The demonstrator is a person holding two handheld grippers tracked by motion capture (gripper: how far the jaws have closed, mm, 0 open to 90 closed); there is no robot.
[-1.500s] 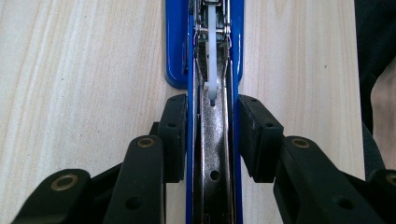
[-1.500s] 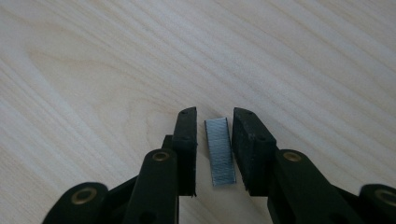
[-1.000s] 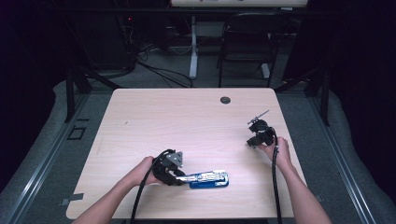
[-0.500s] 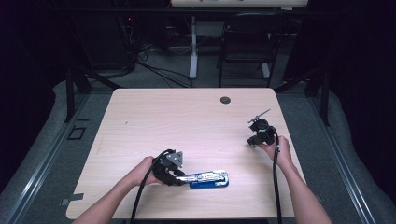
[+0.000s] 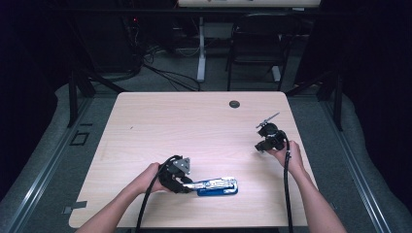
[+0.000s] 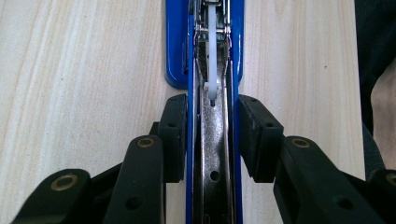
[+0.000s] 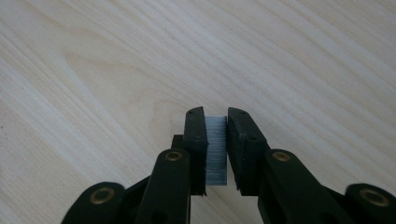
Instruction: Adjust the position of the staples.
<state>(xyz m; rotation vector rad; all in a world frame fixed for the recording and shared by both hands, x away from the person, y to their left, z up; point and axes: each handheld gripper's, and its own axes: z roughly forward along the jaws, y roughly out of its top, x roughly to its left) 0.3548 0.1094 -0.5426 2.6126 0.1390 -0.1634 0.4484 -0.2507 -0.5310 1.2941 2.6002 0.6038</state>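
Light wood-grain table (image 5: 160, 126), rectangular, rounded corners, centred in the high view on grey carpeted floor (image 5: 53, 145). Small dark round grommet (image 5: 234, 104) set in the top near the far edge, right of centre. Blue stapler (image 5: 217, 186) lying open and flat on the top near the lower edge, just left of centre, chrome magazine facing up. Rest of the surface bare wood.
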